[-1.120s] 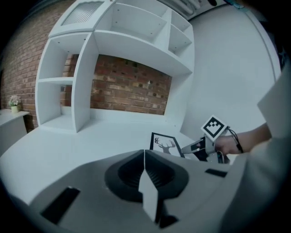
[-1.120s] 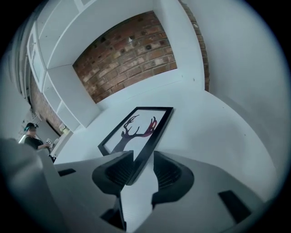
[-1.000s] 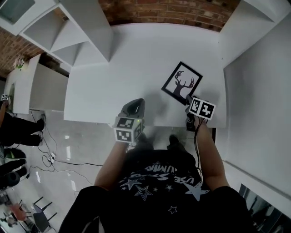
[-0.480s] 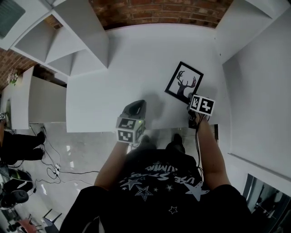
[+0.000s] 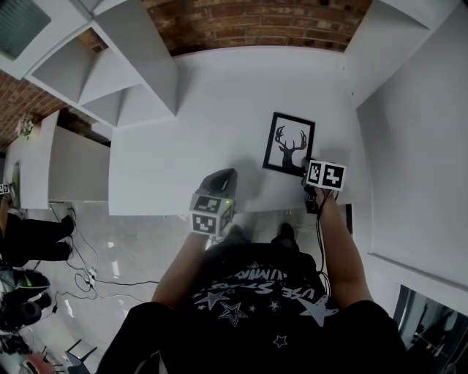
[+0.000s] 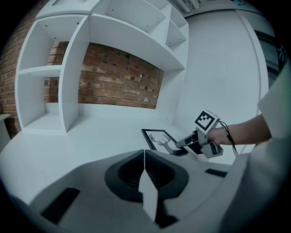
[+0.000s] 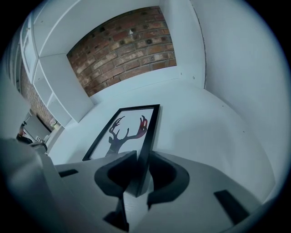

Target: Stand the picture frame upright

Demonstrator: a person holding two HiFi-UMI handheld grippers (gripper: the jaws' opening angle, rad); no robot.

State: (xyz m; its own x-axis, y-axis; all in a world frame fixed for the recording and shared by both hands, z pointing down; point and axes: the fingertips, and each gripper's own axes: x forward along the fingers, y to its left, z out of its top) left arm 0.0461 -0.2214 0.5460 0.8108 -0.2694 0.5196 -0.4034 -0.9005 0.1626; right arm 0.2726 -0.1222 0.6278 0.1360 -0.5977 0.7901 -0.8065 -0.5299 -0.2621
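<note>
A black picture frame (image 5: 289,143) with a deer silhouette lies on the white table (image 5: 219,102) near its right front corner. My right gripper (image 5: 304,169) is at the frame's near right corner. In the right gripper view the frame (image 7: 119,132) runs away from my right gripper (image 7: 138,175), whose jaws have just been closing and now pinch its right-hand edge. My left gripper (image 5: 222,175) hovers over the table's front edge left of the frame, shut and empty. In the left gripper view my left gripper (image 6: 144,154) faces the frame (image 6: 157,137) and the right gripper (image 6: 176,148).
White open shelving (image 5: 124,66) stands on the table's left side and a white side panel (image 5: 409,139) rises on the right. A brick wall (image 5: 263,22) closes the back. The table's front edge (image 5: 175,208) drops to the floor.
The frame has swung from a diagonal lie to nearly square with the table. The right gripper's jaws have come together on its edge. The left gripper has hardly moved.
</note>
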